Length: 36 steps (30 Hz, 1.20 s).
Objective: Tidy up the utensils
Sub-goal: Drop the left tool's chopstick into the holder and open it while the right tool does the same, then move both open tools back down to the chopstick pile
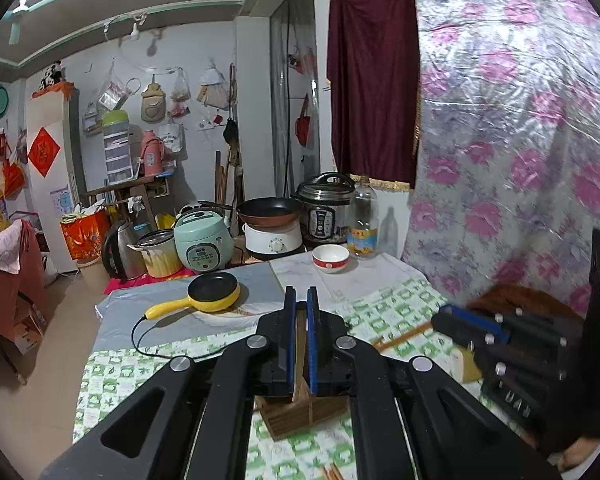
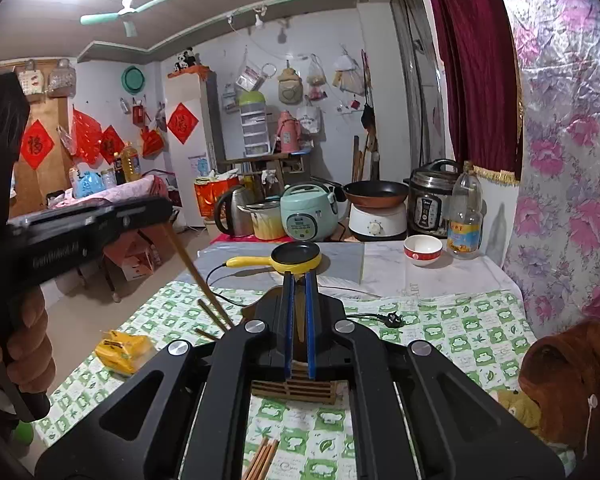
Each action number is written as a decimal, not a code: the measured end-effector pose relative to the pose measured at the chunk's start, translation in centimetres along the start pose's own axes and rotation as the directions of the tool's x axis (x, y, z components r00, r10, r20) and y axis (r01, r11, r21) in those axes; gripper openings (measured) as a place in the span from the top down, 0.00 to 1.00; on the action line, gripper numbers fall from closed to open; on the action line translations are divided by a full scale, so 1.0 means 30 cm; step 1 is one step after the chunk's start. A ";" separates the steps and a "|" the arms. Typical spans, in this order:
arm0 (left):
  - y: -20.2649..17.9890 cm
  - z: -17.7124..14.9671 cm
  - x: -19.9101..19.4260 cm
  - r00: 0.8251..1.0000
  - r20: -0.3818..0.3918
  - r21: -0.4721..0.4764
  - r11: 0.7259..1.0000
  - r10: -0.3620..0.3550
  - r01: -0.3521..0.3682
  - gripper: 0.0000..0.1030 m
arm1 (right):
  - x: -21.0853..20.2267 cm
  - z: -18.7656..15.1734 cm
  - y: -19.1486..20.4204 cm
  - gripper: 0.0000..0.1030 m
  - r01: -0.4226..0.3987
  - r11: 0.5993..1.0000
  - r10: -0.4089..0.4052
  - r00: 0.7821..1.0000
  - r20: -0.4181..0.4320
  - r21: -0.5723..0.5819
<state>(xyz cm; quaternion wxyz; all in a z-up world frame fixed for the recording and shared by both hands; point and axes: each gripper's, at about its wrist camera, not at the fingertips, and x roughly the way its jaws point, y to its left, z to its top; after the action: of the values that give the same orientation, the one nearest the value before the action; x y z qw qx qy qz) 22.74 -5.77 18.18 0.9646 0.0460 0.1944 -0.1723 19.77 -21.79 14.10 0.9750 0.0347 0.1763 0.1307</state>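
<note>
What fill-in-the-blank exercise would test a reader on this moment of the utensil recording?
1. The left tongs and the right tongs are both shut on wooden ____.
2. The small pan with the trailing cord has a ____ handle.
3. The red-and-white bowl stands beside a clear plastic ____.
Missing words: chopsticks; yellow; bottle.
</note>
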 end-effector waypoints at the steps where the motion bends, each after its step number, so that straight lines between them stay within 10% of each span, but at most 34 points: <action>1: 0.008 0.005 0.026 1.000 0.000 -0.009 1.000 0.003 -0.003 0.94 | 0.011 -0.002 -0.001 0.94 0.000 1.000 0.000 1.000 -0.002 0.002; 9: 0.063 -0.079 0.220 0.996 -0.065 -0.053 0.996 0.067 -0.070 0.94 | 0.169 -0.061 -0.034 0.90 -0.003 0.999 0.007 0.997 -0.078 0.046; 11: 0.087 -0.108 0.247 0.992 -0.087 -0.065 0.993 0.092 -0.098 0.59 | 0.201 -0.083 -0.040 0.89 -0.013 0.998 0.020 0.995 -0.102 0.069; 13: 0.113 -0.140 0.252 0.987 -0.103 -0.089 0.988 0.121 -0.130 0.52 | 0.207 -0.108 -0.053 0.82 -0.009 0.996 0.019 0.994 -0.109 0.093; 21: 0.121 -0.240 0.102 0.988 -0.109 -0.109 0.986 0.113 -0.125 0.39 | 0.039 -0.202 -0.100 0.68 0.023 0.989 -0.011 0.997 -0.082 0.144; 25: 0.101 -0.337 0.004 0.985 -0.136 -0.112 0.986 0.108 -0.124 0.34 | -0.053 -0.281 -0.103 0.44 0.079 0.988 -0.066 0.992 -0.105 0.132; 36: 0.042 -0.753 -0.160 0.953 -0.292 -0.156 0.978 0.086 -0.136 0.29 | -0.172 -0.659 -0.078 0.27 0.184 0.959 -0.120 0.953 -0.277 0.217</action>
<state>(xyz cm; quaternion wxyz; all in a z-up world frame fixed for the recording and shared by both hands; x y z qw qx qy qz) 10.90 0.44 -0.70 0.9353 -0.0033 0.3419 -0.0915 8.70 -25.01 -2.93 0.9391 0.1212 0.3195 0.0360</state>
